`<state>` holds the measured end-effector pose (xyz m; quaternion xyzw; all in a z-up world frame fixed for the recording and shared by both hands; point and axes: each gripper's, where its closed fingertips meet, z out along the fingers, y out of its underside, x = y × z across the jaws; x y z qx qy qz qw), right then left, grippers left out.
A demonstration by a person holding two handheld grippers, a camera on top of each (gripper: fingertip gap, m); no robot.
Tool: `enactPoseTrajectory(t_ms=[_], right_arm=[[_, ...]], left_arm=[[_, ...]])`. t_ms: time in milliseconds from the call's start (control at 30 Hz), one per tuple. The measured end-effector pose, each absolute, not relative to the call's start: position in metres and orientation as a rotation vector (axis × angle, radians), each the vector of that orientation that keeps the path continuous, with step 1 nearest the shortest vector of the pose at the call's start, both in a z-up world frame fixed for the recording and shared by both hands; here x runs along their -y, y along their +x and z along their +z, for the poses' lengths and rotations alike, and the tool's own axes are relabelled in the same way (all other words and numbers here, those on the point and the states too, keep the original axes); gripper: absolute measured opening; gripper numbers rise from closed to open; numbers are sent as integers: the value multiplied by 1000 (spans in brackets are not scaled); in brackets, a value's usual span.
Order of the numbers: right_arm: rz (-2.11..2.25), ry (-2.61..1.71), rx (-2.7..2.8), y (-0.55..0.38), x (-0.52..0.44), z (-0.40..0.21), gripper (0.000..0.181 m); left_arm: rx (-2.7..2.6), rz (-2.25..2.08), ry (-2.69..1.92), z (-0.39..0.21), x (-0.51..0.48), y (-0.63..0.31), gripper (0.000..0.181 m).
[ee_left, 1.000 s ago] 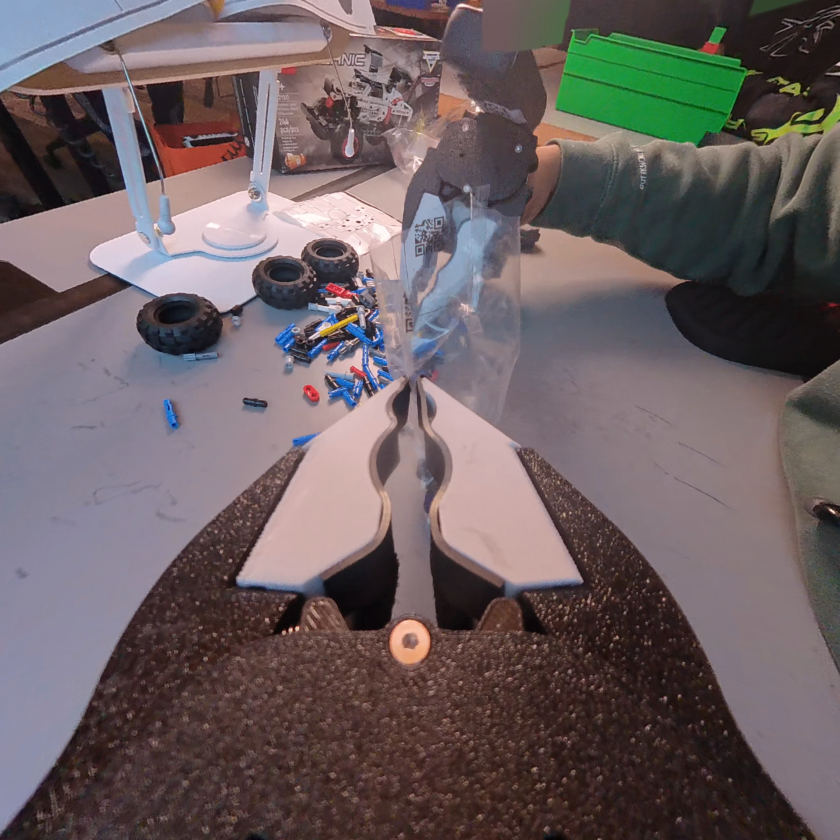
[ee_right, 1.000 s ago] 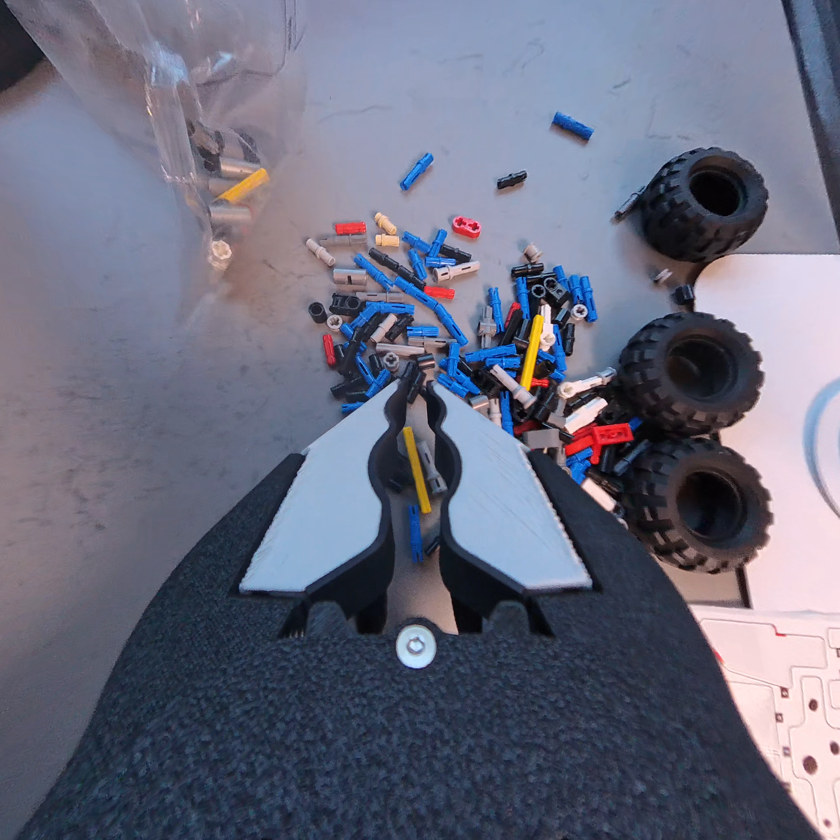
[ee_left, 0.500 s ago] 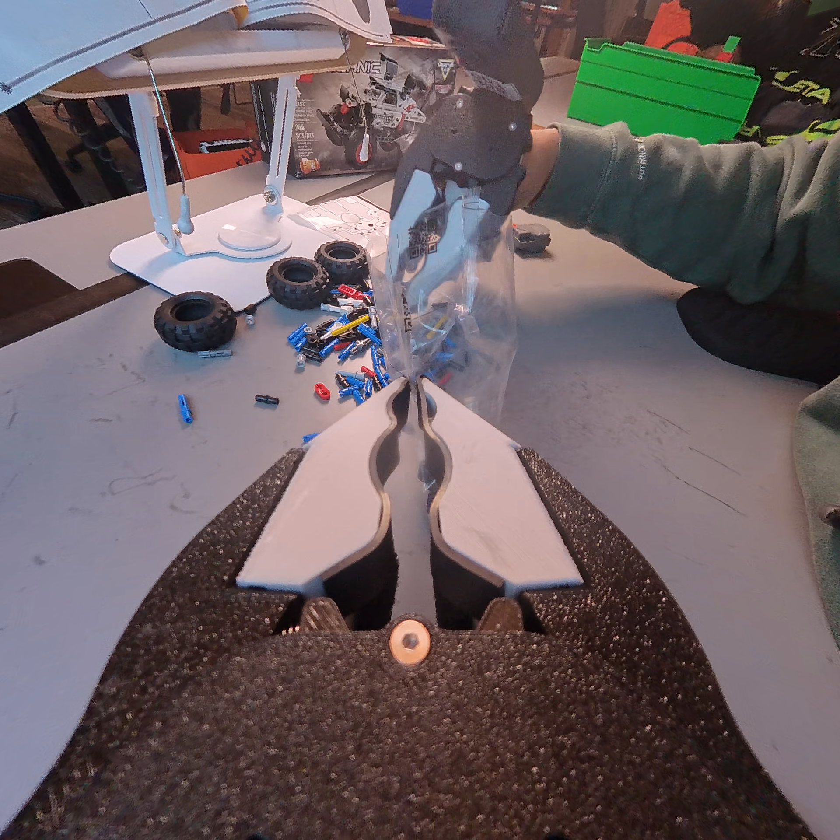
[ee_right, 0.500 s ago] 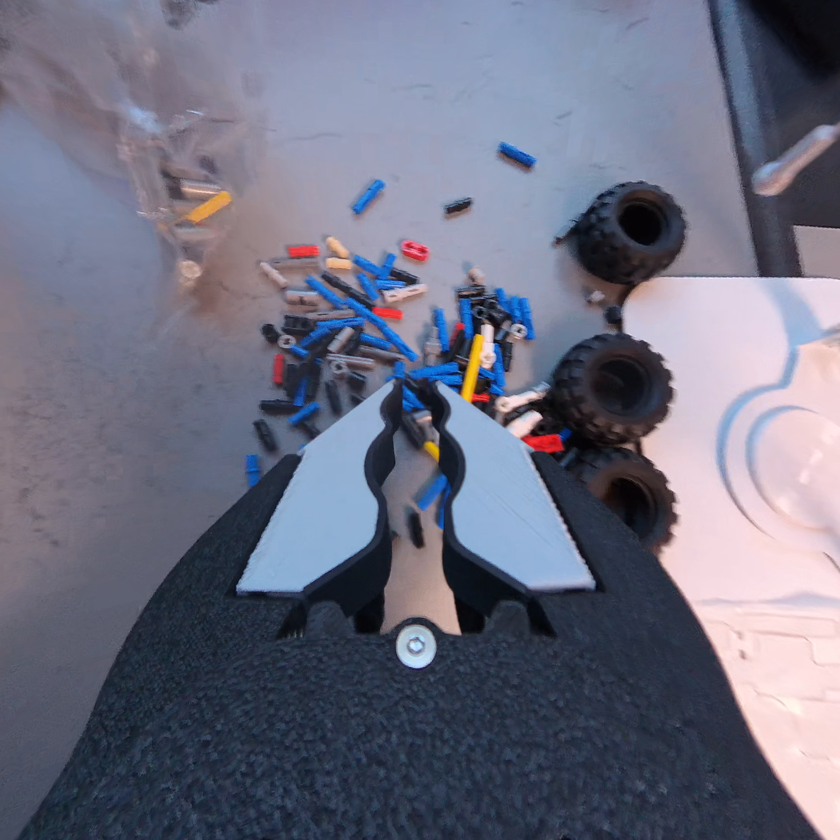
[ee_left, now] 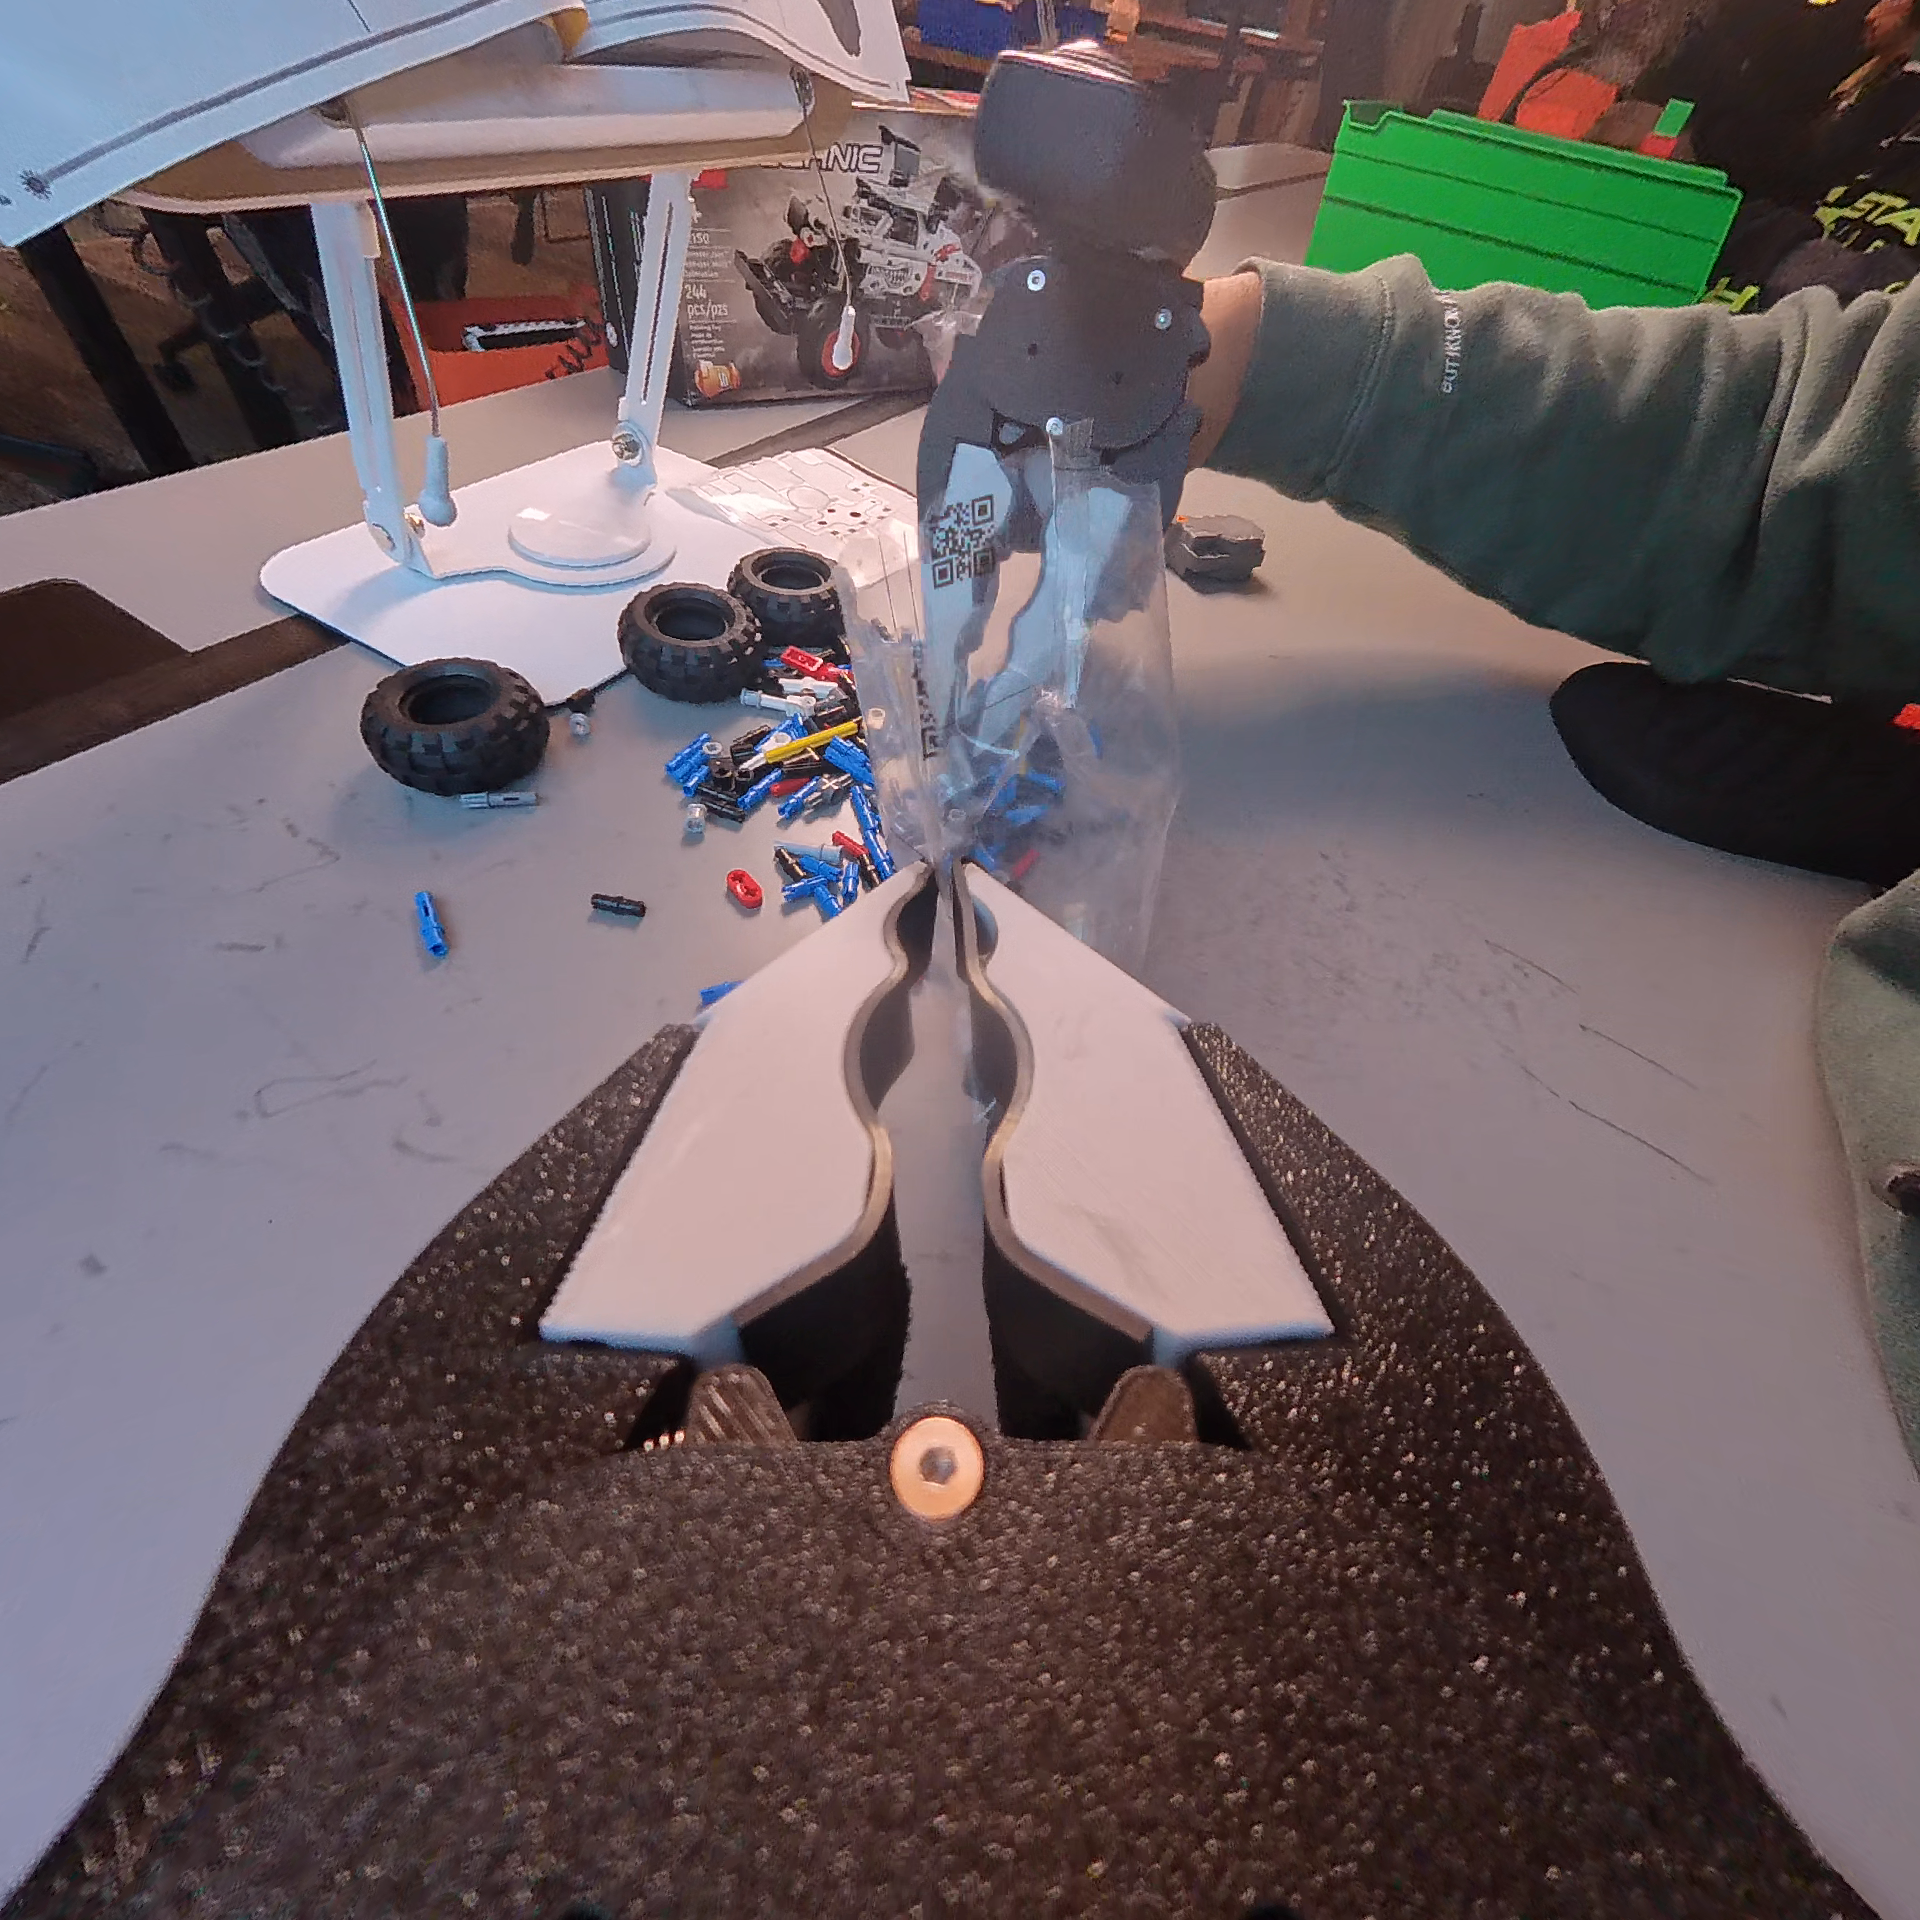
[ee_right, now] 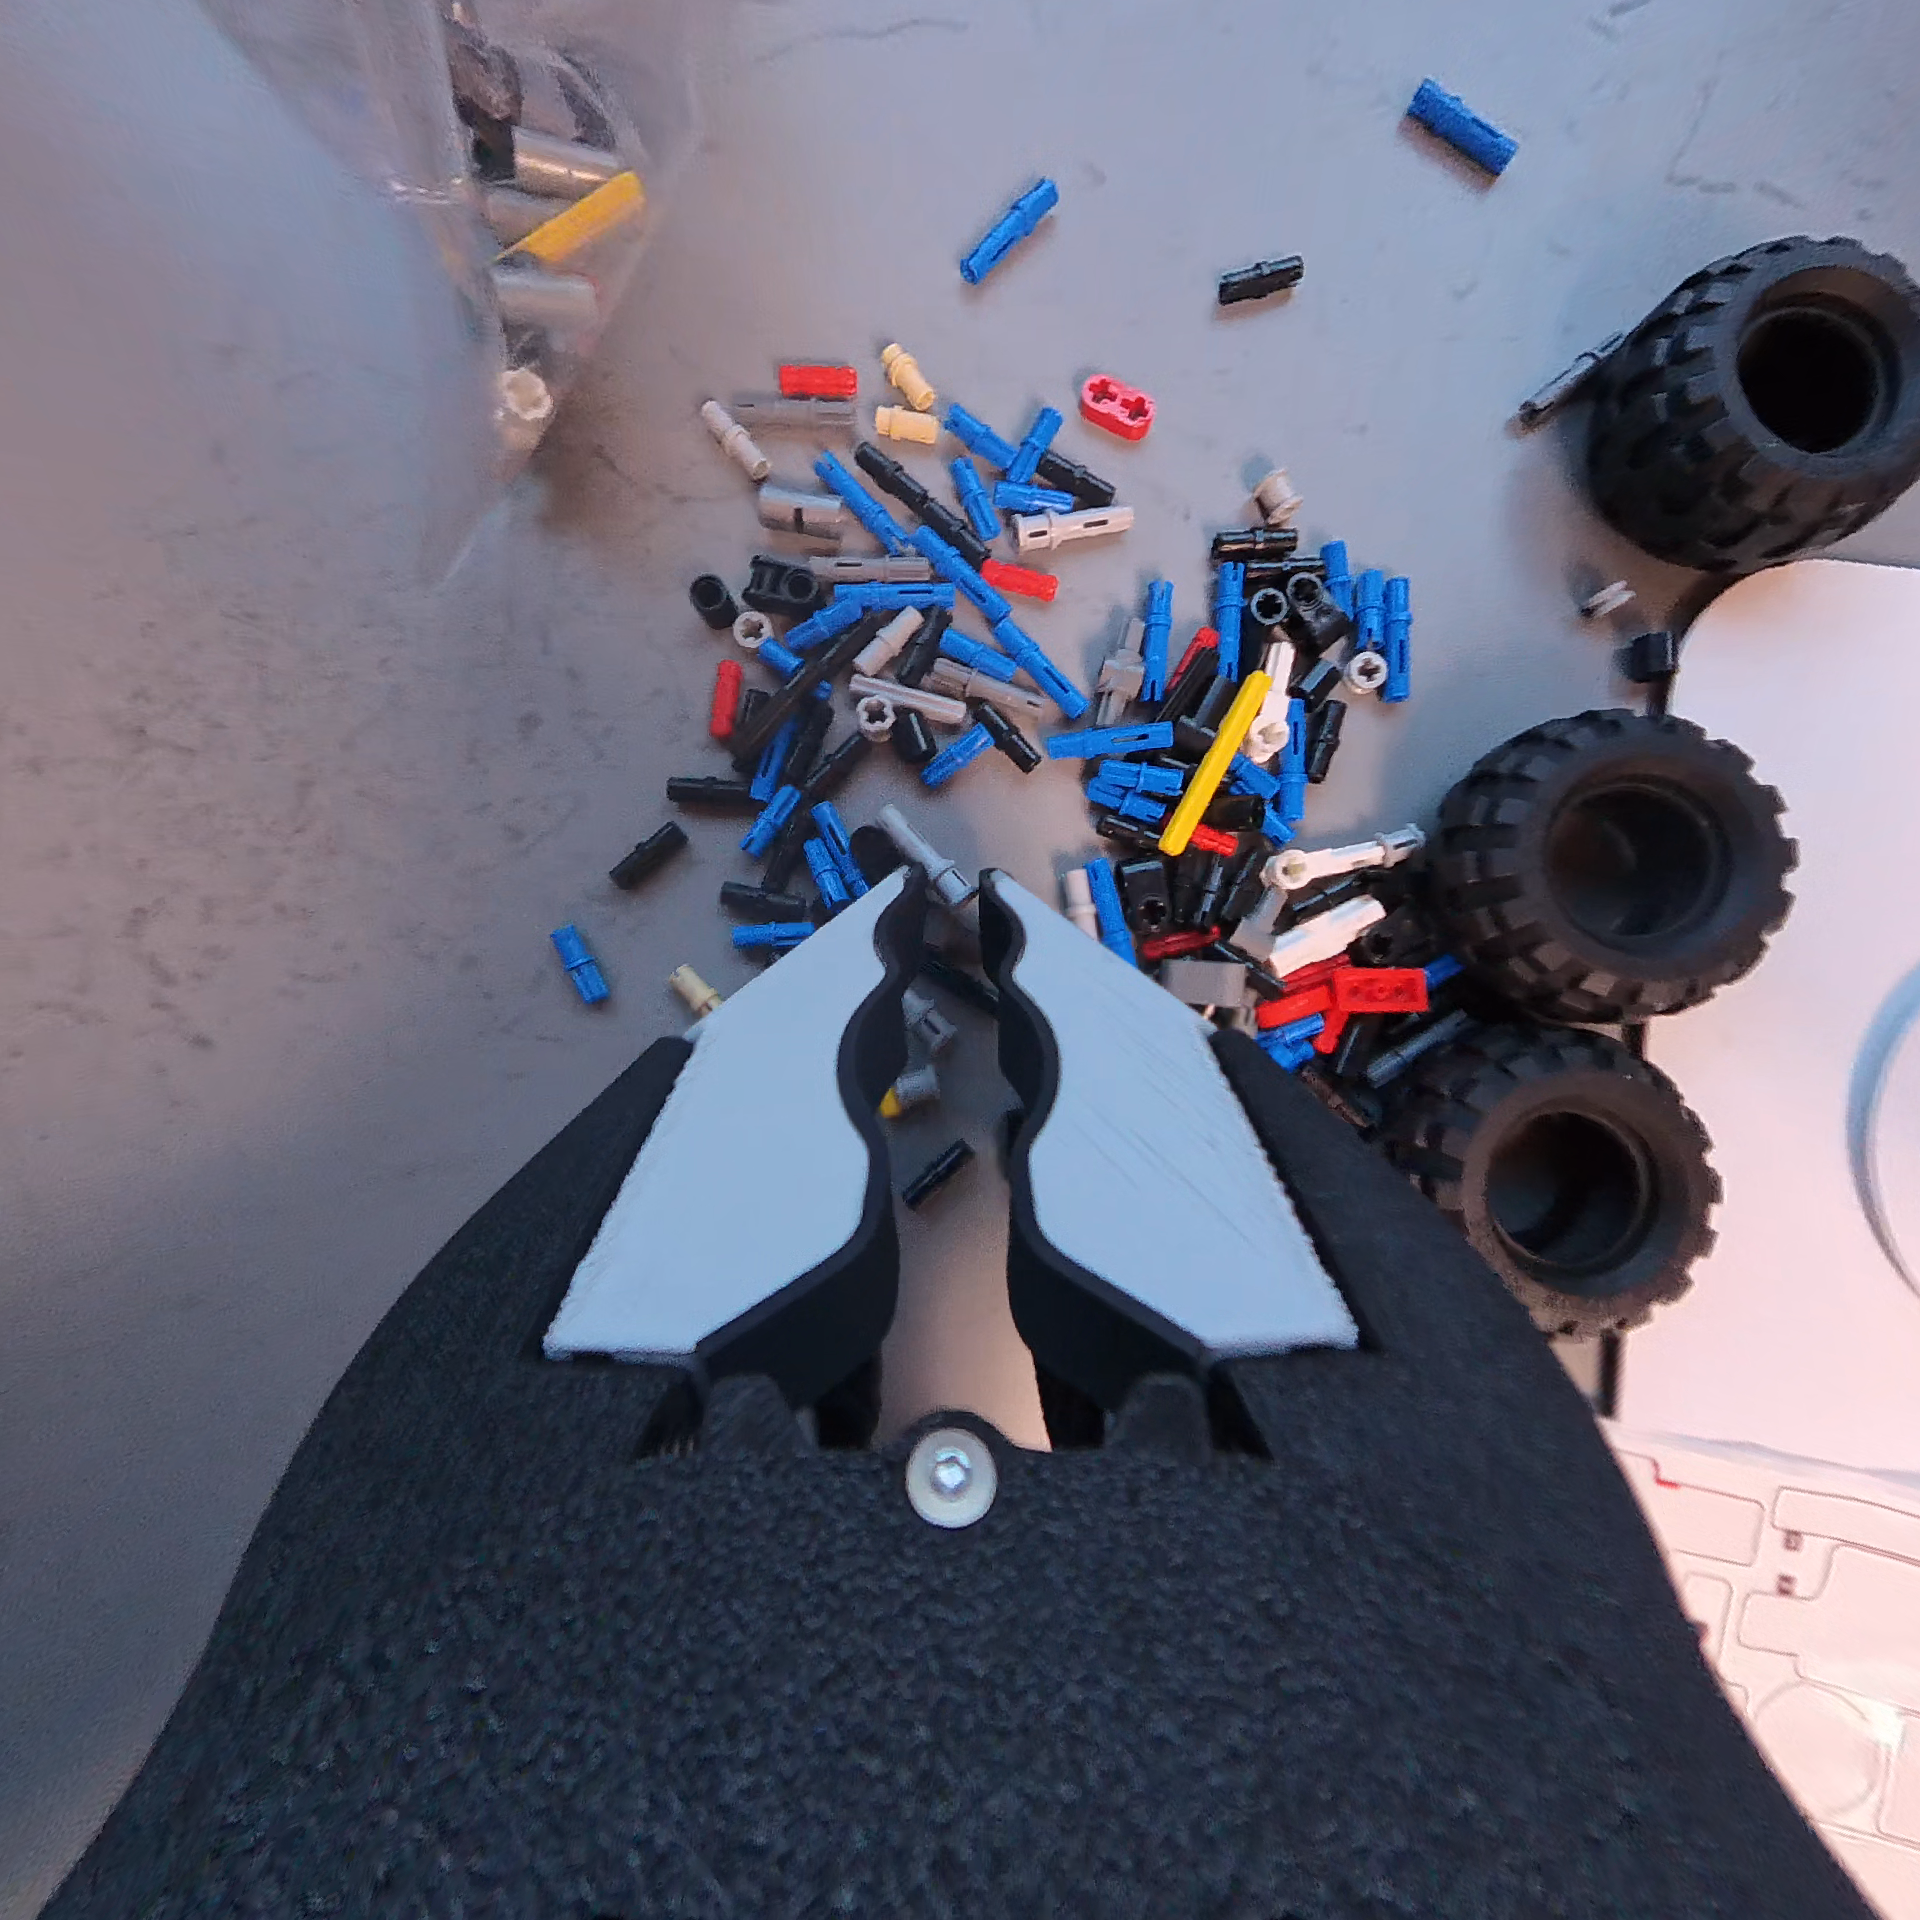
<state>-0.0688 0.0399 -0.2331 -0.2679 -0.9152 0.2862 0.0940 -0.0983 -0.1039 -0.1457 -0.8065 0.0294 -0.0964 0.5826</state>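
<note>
My left gripper (ee_left: 943, 883) is shut on the lower corner of a clear plastic bag (ee_left: 1101, 665) that stands upright above the grey table. A few small parts lie in the bag's bottom. My right gripper (ee_right: 951, 894) points down over a pile of small blue, black, grey and red pins (ee_right: 1039, 644). Its jaws are almost closed with a narrow gap, and I see nothing solid between them. Its black body (ee_left: 1091, 312) sits at the bag's top. The bag also shows hazily in the right wrist view (ee_right: 540, 239). I cannot tell whether the right gripper pinches the film.
Three black tyres (ee_right: 1610, 862) lie beside the pile, by a white stand base (ee_left: 468, 582). A sticker sheet (ee_left: 800, 499), a boxed toy set (ee_left: 831, 270) and a green bin (ee_left: 1507, 197) stand farther back. A person's green sleeve (ee_left: 1558, 457) reaches in from the right. There is about 20 centimetres between the tips of the two grippers. From my right tips it is roughly 25 centimetres to the white stand base (ee_left: 468, 582); from my left, 35 centimetres.
The right gripper lifted away from the pile and swung, then came back down closer over it. The left gripper kept its hold on the bag and drew back slightly.
</note>
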Motion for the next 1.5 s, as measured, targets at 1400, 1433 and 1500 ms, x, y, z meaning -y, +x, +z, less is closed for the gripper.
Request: enactPoseTrajectory(t_ms=[1400, 1433, 1500], right_arm=[[1221, -861, 2320, -119, -19, -108, 12], [1109, -931, 2331, -124, -36, -129, 11], [919, -1079, 2366, -129, -61, -172, 11]], left_arm=[[-94, -200, -1854, -139, 96, -83, 1], [-91, -198, -1855, -139, 97, -84, 1], [-85, -190, -1855, -139, 97, -86, 1]])
